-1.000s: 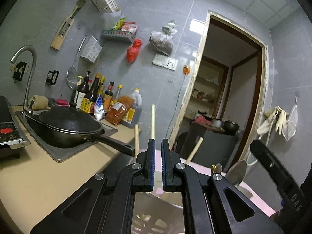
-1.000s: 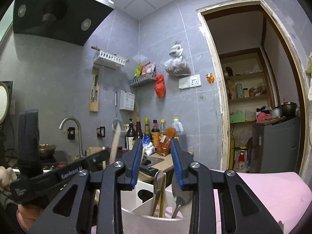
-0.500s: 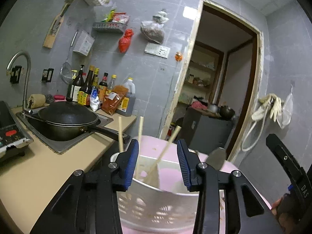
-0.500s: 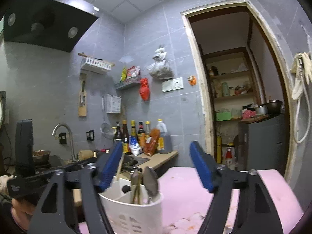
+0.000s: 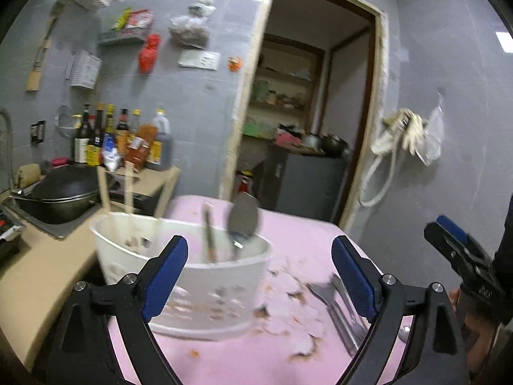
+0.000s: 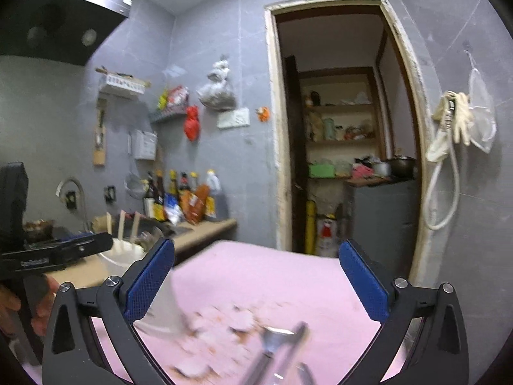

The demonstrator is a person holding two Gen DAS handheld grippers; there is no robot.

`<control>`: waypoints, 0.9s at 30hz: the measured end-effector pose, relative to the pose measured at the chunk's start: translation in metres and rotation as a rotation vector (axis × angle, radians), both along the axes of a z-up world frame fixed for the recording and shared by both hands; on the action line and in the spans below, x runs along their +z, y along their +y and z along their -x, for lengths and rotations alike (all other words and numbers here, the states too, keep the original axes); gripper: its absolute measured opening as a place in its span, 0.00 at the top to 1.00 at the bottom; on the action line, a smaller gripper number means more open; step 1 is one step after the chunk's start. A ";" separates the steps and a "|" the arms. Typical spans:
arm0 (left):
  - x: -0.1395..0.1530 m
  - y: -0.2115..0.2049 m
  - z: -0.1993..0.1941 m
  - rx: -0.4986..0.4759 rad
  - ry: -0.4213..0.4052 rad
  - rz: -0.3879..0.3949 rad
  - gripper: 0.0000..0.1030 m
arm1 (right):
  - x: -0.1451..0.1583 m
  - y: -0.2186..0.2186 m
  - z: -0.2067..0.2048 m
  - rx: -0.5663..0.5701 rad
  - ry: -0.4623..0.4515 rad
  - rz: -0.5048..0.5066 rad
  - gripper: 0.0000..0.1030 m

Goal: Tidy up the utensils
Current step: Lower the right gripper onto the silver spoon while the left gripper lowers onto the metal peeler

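A white slotted utensil basket (image 5: 192, 276) stands on the pink table (image 5: 298, 224). Wooden chopsticks (image 5: 128, 186) stick up from its left part; a metal spoon (image 5: 243, 218) and a thin handle (image 5: 210, 234) stand in its right part. My left gripper (image 5: 259, 242) is short of the basket, its jaws opening, with nothing between the pads. Several loose metal utensils (image 5: 336, 301) lie on the table to the right. My right gripper (image 6: 256, 245) hovers over them (image 6: 279, 343), its jaws also opening and holding nothing. The basket (image 6: 125, 253) shows at its left.
A black wok (image 5: 61, 192) sits in the counter sink at left, with sauce bottles (image 5: 121, 138) behind it. Flaky scraps (image 5: 288, 288) litter the pink table. A doorway (image 5: 304, 112) opens beyond the table. A hand (image 6: 38, 308) holds the left gripper.
Both grippers have opened wide and drawn back from the basket. The left let go of a chopstick and the right of a spoon, and both now stand in the basket.
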State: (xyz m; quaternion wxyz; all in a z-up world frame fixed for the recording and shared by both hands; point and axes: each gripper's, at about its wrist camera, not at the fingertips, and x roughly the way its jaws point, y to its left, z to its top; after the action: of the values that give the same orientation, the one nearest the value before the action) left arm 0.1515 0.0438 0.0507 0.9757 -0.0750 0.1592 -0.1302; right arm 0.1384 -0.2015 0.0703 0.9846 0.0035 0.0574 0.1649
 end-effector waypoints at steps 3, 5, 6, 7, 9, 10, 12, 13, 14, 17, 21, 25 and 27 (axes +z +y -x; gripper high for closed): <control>-0.010 -0.025 -0.004 -0.053 0.038 -0.032 0.15 | -0.005 -0.019 0.002 -0.039 0.034 0.045 0.00; -0.018 -0.039 -0.010 -0.089 0.083 -0.044 0.15 | -0.010 -0.030 0.002 -0.066 0.065 0.081 0.00; -0.024 -0.047 -0.013 -0.110 0.116 -0.049 0.15 | -0.014 -0.036 0.002 -0.077 0.090 0.103 0.00; -0.029 -0.055 -0.019 -0.130 0.154 -0.056 0.15 | -0.018 -0.041 0.001 -0.083 0.110 0.120 0.00; -0.038 -0.067 -0.027 -0.163 0.216 -0.064 0.15 | -0.026 -0.048 -0.001 -0.095 0.158 0.156 0.00; -0.043 -0.073 -0.032 -0.175 0.253 -0.066 0.15 | -0.031 -0.052 -0.004 -0.101 0.195 0.179 0.00; -0.051 -0.082 -0.041 -0.195 0.305 -0.064 0.15 | -0.041 -0.057 -0.011 -0.107 0.262 0.210 0.00; -0.054 -0.086 -0.045 -0.200 0.326 -0.066 0.15 | -0.045 -0.059 -0.014 -0.106 0.292 0.218 0.00; -0.058 -0.091 -0.049 -0.206 0.349 -0.072 0.15 | -0.051 -0.062 -0.017 -0.103 0.325 0.224 0.00; -0.067 -0.103 -0.058 -0.222 0.399 -0.108 0.15 | -0.063 -0.069 -0.024 -0.098 0.403 0.232 0.00; -0.079 -0.111 -0.067 -0.248 0.453 -0.136 0.15 | -0.077 -0.077 -0.032 -0.070 0.481 0.200 0.02; -0.088 -0.117 -0.074 -0.270 0.496 -0.141 0.18 | -0.086 -0.077 -0.032 -0.041 0.516 0.216 0.15; -0.091 -0.121 -0.076 -0.290 0.520 -0.140 0.25 | -0.088 -0.075 -0.033 -0.018 0.533 0.229 0.22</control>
State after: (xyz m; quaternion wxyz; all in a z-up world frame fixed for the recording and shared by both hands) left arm 0.2278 -0.0769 -0.0402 0.8762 -0.0151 0.4214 -0.2334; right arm 0.1710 -0.2766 -0.0181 0.9302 -0.0639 0.3325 0.1418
